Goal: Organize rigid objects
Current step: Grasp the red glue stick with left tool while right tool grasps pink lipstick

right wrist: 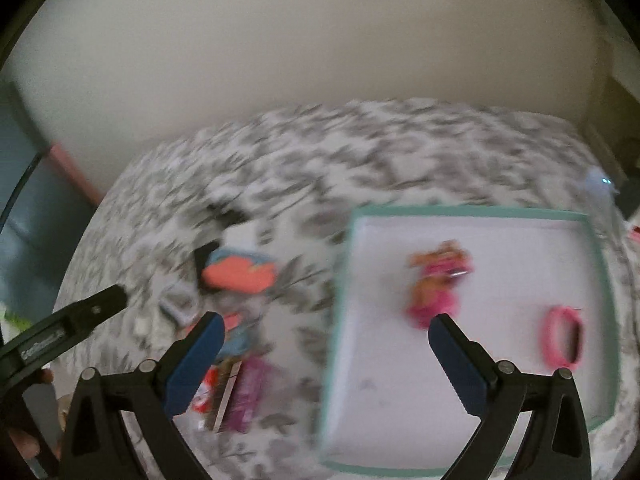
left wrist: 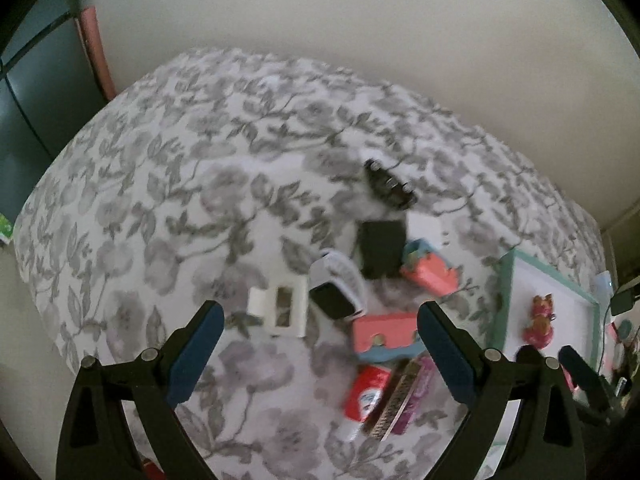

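Note:
A heap of small objects lies on the flower-patterned cover. It holds a white hair clip (left wrist: 280, 310), a white and black gadget (left wrist: 336, 288), a black square (left wrist: 382, 248), a black claw clip (left wrist: 390, 184), two pink and blue toy pieces (left wrist: 386, 338), a red tube (left wrist: 366, 394) and a purple packet (left wrist: 420, 388). My left gripper (left wrist: 318, 314) hangs open and empty above the heap. My right gripper (right wrist: 325, 320) is wide open and empty over the left rim of the teal-edged tray (right wrist: 344, 280). In the tray lie a pink toy figure (right wrist: 436, 284) and a pink ring (right wrist: 564, 336).
The right wrist view is blurred by motion. A pale wall rises behind the covered surface, and dark furniture (left wrist: 28, 92) stands at the far left. One finger (right wrist: 100, 304) of the left gripper shows at the left of the right wrist view. Small items crowd the far right edge (left wrist: 620, 300).

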Tool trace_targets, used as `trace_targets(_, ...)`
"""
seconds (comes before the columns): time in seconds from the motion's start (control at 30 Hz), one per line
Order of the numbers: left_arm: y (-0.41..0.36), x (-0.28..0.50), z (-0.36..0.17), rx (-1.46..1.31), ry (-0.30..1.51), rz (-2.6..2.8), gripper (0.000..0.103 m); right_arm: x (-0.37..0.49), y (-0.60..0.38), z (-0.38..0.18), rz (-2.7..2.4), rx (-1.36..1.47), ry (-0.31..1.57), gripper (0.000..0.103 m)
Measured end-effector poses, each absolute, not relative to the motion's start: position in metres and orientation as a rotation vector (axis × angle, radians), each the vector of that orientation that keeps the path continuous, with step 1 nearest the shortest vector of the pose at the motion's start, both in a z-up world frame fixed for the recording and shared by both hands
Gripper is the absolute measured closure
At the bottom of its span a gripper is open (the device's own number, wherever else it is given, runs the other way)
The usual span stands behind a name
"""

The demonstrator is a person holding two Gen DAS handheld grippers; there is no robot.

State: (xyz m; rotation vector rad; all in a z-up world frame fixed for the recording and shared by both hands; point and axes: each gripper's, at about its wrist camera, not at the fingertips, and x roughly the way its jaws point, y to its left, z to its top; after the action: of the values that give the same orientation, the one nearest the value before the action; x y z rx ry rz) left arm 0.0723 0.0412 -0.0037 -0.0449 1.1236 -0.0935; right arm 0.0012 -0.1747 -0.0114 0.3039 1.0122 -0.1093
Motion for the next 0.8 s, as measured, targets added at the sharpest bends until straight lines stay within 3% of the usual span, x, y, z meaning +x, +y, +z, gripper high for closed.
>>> trace_targets(0.13,0.055,0.073,-0.019,-0.071,1.187,-0.067,0.006,0.008,-0.144,-0.029,-0.054,0.282,1.071,0.001)
trace_targets(0.57,0.065,0.074,-0.067,-0.135,1.363,-0.031,0.006,0.014,-0.106,-0.079,0.014,0.212,1.238,0.025)
trace_targets(0.8,0.064,0.073,-0.075,-0.162,1.4,-0.061,0.006,0.013,-0.114,-0.081,-0.02,0.19,1.277,0.047)
